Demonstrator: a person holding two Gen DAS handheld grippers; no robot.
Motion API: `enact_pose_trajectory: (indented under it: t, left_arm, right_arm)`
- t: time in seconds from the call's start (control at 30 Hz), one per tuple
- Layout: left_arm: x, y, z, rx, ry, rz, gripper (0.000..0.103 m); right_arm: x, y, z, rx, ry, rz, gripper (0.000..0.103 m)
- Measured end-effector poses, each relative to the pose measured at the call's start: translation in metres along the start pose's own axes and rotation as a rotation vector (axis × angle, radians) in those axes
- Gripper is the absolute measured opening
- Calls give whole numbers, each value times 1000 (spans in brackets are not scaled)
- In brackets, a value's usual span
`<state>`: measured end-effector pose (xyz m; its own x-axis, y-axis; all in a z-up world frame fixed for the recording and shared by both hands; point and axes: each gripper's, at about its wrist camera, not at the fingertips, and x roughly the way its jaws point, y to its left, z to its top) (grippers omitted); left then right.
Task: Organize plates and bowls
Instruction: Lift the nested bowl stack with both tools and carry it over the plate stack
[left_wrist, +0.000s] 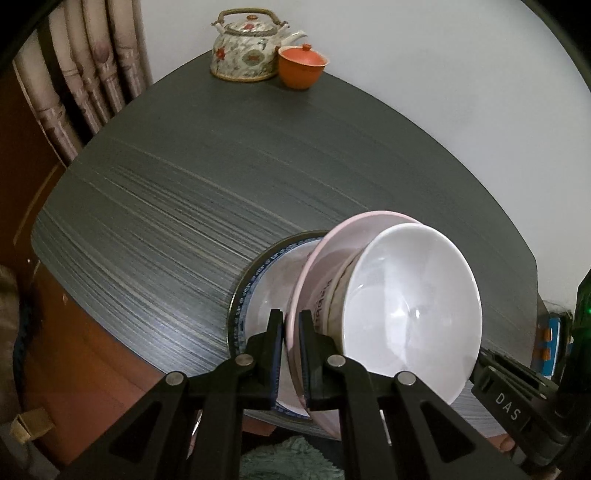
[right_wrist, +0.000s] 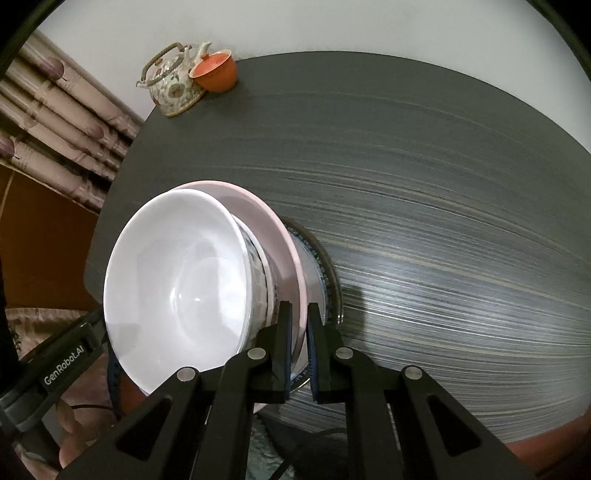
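Both claws, left gripper (left_wrist: 291, 332) and right gripper (right_wrist: 299, 328), pinch opposite rims of a pink plate (left_wrist: 332, 236) carrying a white bowl (left_wrist: 410, 306), above a blue-rimmed plate (left_wrist: 243, 295) near the table's (left_wrist: 221, 166) front edge; teapot (left_wrist: 247, 48) at far corner.

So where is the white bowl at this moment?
The white bowl sits on the pink plate, right of centre in the left wrist view, left in the right wrist view. Both jaws grip the pink plate's rim above the blue-rimmed plate.

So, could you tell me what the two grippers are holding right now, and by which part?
Both grip the pink plate by its rim: the left gripper on one side, the right gripper on the opposite side. The white bowl rides on it.
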<state>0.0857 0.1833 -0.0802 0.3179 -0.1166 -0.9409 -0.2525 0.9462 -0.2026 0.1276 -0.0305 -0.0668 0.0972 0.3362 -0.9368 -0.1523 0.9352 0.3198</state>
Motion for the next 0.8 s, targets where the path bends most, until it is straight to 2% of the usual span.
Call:
enact_pose_trajectory:
  t: [0.53,0.8]
  left_arm:
    - [4,7,9,-15,21,-4,6]
    - [1,4,7,-14,6,0,6]
  right_arm:
    - [17,3,-1,9,30,-12,11]
    - [18,3,-2,4,24,-16,11]
